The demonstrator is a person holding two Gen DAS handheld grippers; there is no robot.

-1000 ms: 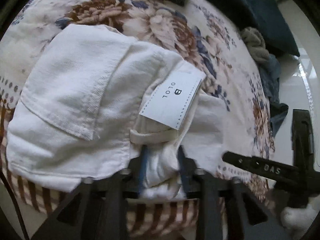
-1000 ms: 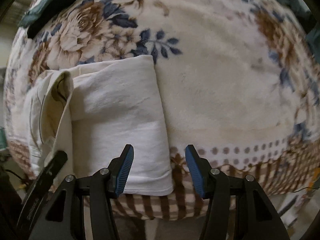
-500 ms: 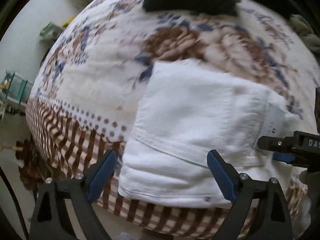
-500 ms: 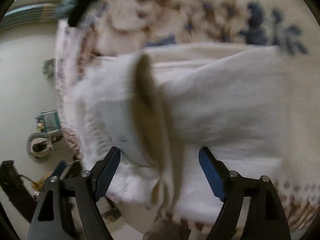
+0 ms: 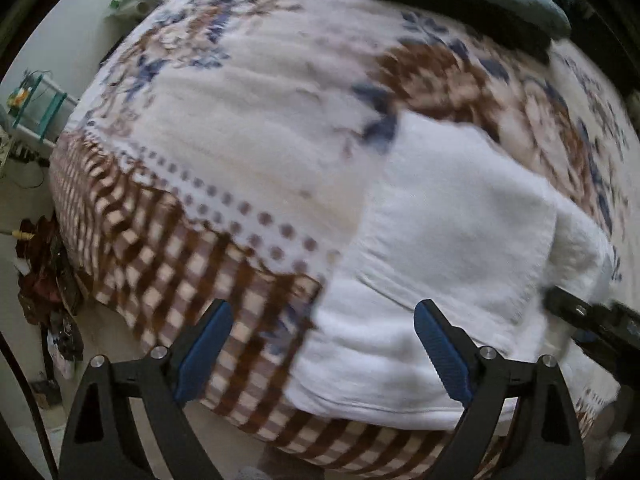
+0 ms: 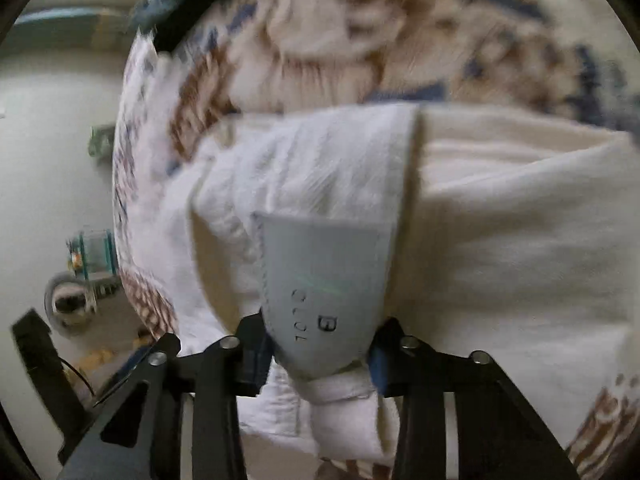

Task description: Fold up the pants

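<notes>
White pants [image 5: 448,248] lie folded near the front edge of a bed with a floral blanket [image 5: 248,128]. My left gripper [image 5: 322,344] is open and empty, its blue pads astride the pants' left front corner. My right gripper [image 6: 318,354] is shut on the pants' waistband [image 6: 320,280], right at the grey brand label, with a belt loop bunched below the jaws. The right gripper's black body also shows at the right edge of the left wrist view [image 5: 592,316].
Dark folded clothes [image 5: 472,4] lie at the far side of the bed. The blanket's brown checked border [image 5: 160,264] hangs over the front edge. Floor clutter and a small teal shelf [image 5: 36,100] lie to the left of the bed.
My left gripper let go of the waistband, opened and swung left. My right gripper moved left from the pants' other end and closed on the waistband at the label.
</notes>
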